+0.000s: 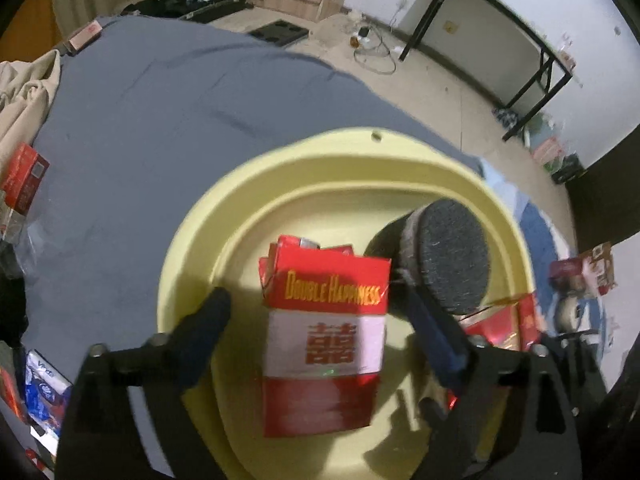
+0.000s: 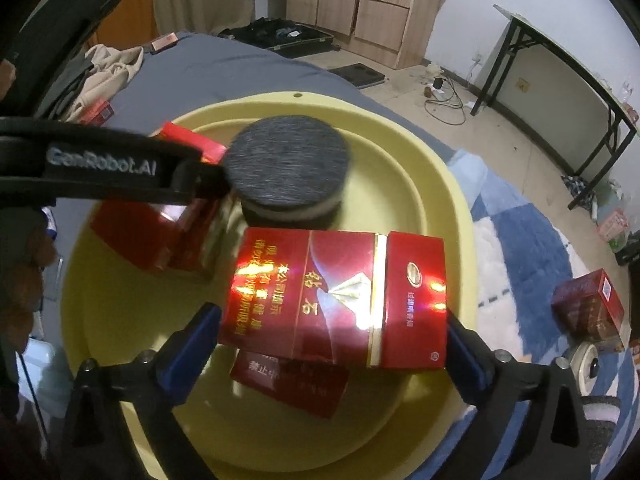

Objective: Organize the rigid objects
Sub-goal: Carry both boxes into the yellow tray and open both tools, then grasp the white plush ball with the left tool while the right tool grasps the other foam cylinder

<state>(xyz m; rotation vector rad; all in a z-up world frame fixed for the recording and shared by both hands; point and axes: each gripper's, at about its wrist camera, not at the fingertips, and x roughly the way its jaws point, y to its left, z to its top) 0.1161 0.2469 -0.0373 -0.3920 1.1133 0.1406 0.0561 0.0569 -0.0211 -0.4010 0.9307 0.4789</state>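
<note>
Since the right claw (image 2: 332, 320) is clamped across the long axis of a glossy dark-red cardboard cigarette pack (image 2: 336, 300) above the pale-yellow plastic basin (image 2: 400, 152), it's nearer; the left claw (image 1: 316, 316), at 10 o'clock, hangs released around a red-and-white pack (image 1: 324, 344).

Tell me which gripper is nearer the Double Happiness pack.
Left. The left gripper has its open fingers on either side of the Double Happiness pack over the yellow basin. The right gripper is shut on a dark red pack beside it.
</note>
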